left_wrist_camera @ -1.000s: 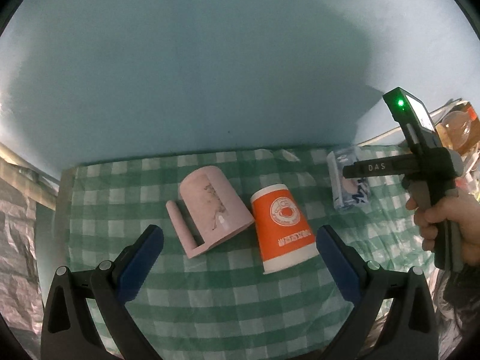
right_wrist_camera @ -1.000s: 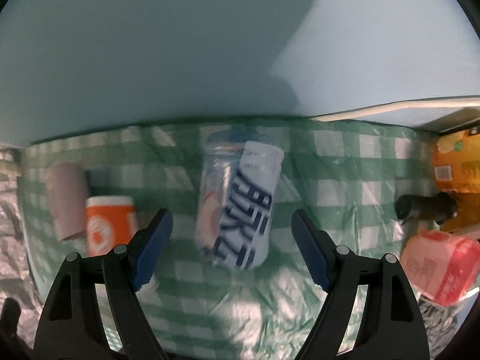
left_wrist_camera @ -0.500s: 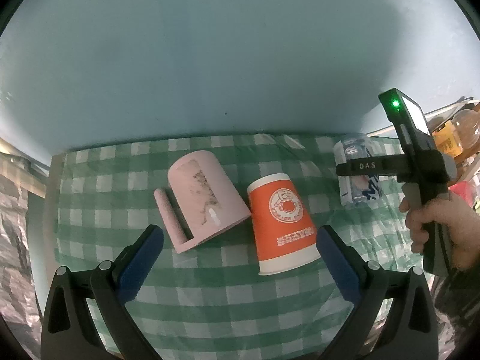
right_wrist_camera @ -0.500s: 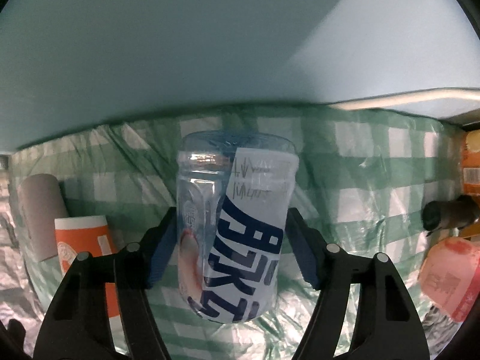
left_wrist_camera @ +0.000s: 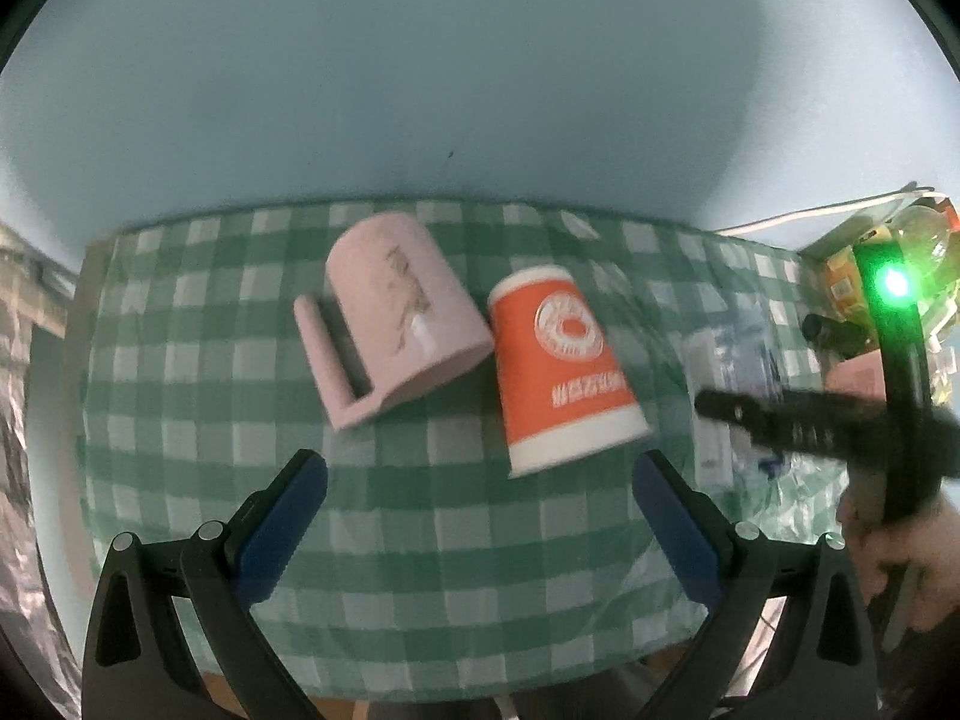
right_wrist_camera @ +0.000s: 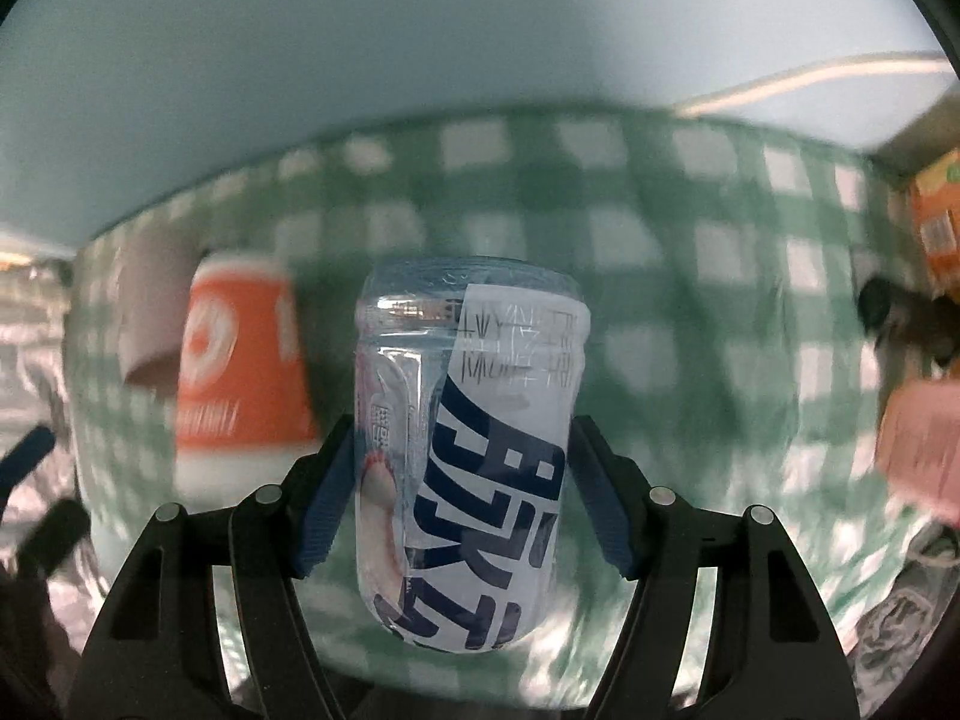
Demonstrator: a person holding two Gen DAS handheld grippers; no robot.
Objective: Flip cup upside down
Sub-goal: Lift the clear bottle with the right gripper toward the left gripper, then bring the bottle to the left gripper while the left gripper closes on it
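Note:
A clear plastic cup [right_wrist_camera: 468, 450] with a white and navy label fills the right wrist view. My right gripper [right_wrist_camera: 465, 498] is shut on the cup, one blue pad on each side, and holds it off the green checked tablecloth [right_wrist_camera: 690, 252]. In the left wrist view the cup [left_wrist_camera: 735, 372] is a blur behind the right gripper's black body [left_wrist_camera: 840, 420]. My left gripper [left_wrist_camera: 480, 516] is open and empty, above the near part of the cloth [left_wrist_camera: 420, 570].
A pink mug [left_wrist_camera: 396, 324] and an orange paper cup [left_wrist_camera: 564, 360] stand upside down mid-table; the orange cup also shows in the right wrist view [right_wrist_camera: 240, 360]. Orange and pink packages [right_wrist_camera: 924, 438] crowd the right edge. A pale blue wall rises behind.
My right gripper closed on the clear cup and lifted it, moving toward me. My left gripper drew a little closer to the table and stayed open.

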